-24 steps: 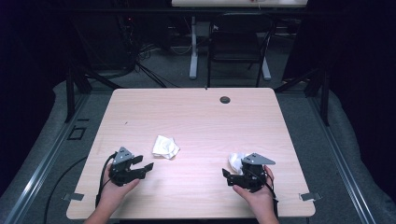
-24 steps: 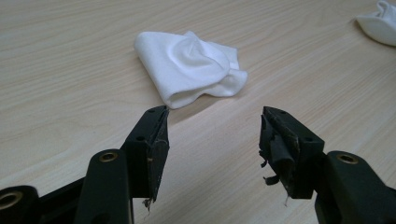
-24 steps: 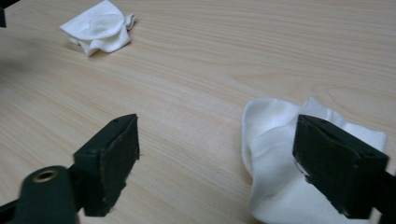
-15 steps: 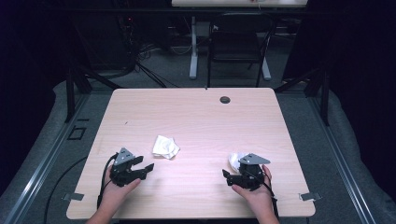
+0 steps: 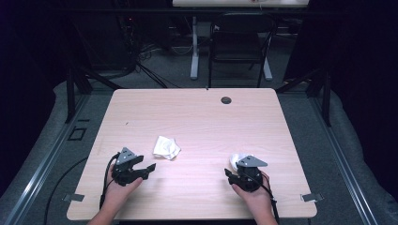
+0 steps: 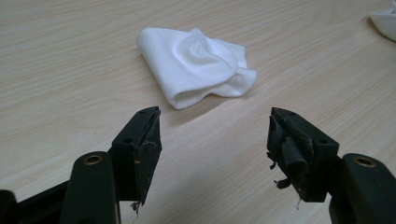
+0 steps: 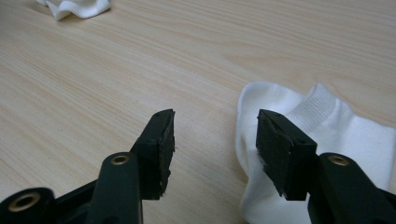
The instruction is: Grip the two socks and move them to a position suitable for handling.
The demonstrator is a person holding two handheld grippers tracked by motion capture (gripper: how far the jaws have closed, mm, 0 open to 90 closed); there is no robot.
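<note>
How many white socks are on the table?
2: a folded sock just ahead of the left gripper, another sock lying flat by the right gripper's open jaws.

The tabletop [image 5: 197,117] is a pale wood-grain rectangle with rounded corners, standing on a grey floor. A small round dark grommet [image 5: 226,100] sits near its far edge, right of the middle. A folded white sock [image 5: 166,147] lies on the near left part of the surface, bunched into a rough wedge with its fold towards the near side. A second white sock [image 5: 233,161] lies on the near right part, well apart from the first; the right gripper view shows its ribbed cuff [image 7: 317,109] flat against the wood. The far half of the surface is bare grain.
</note>
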